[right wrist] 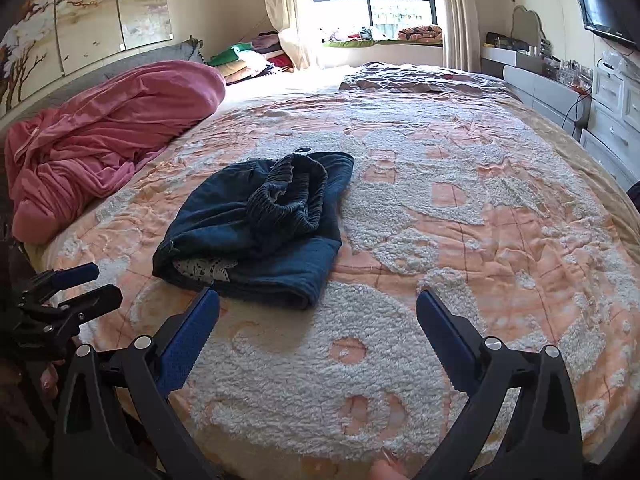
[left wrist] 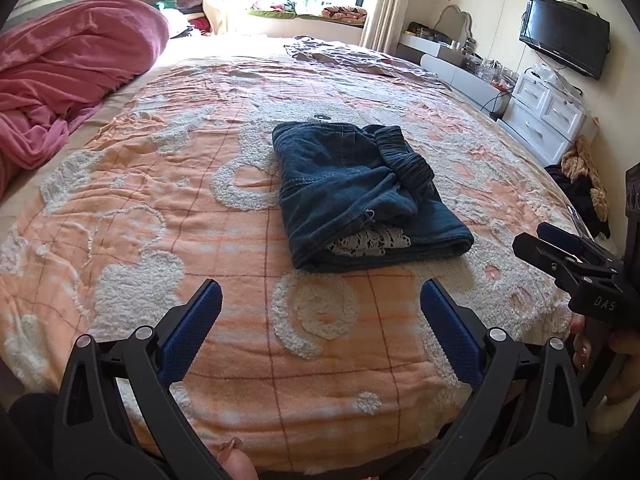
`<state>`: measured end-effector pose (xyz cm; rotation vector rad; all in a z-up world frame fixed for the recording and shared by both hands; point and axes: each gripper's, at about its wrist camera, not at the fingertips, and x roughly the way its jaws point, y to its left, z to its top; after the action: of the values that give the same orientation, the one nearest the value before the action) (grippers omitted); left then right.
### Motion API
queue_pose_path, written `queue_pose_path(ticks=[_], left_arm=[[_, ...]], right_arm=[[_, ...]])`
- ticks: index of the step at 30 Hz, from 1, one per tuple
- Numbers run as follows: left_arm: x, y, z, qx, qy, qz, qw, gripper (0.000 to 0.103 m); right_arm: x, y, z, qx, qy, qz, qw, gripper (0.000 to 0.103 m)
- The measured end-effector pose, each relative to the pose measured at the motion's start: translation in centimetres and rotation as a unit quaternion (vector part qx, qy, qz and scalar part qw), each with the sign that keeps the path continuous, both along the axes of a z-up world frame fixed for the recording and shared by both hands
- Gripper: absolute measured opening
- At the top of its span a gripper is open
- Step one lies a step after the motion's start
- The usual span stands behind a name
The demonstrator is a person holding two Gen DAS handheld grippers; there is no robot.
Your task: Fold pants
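Note:
A pair of dark blue denim pants point(left wrist: 360, 192) lies folded into a compact bundle in the middle of the orange and white bedspread point(left wrist: 200, 208). The ribbed elastic waistband point(right wrist: 288, 200) is bunched on top, and a bit of white lace point(right wrist: 200, 270) peeks out at the near fold. My left gripper point(left wrist: 320, 288) hovers open just short of the bundle, nothing between its blue pads. My right gripper point(right wrist: 318, 296) also stands open and empty, with the pants point(right wrist: 256, 232) ahead to its left. Each gripper shows at the edge of the other's view: right gripper point(left wrist: 528, 234), left gripper point(right wrist: 108, 280).
A crumpled pink duvet point(left wrist: 68, 76) is heaped at the left of the bed. A grey-brown blanket point(right wrist: 420, 76) lies at the far end. White drawers point(left wrist: 544, 116), a wall TV point(left wrist: 564, 36) and clothes on the floor point(left wrist: 584, 176) line the right side.

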<state>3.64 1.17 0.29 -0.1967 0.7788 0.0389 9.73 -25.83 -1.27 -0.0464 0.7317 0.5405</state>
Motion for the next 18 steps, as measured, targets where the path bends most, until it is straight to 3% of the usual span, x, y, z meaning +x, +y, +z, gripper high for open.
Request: queue_pose_path(ticks=[18], left_arm=[[-1.8, -0.8, -1.5, -0.012, 0.014, 0.009, 0.9998, 0.093]], right_arm=[[-2.6, -1.1, -1.3, 0.000, 0.014, -0.003, 1.000, 0.098]])
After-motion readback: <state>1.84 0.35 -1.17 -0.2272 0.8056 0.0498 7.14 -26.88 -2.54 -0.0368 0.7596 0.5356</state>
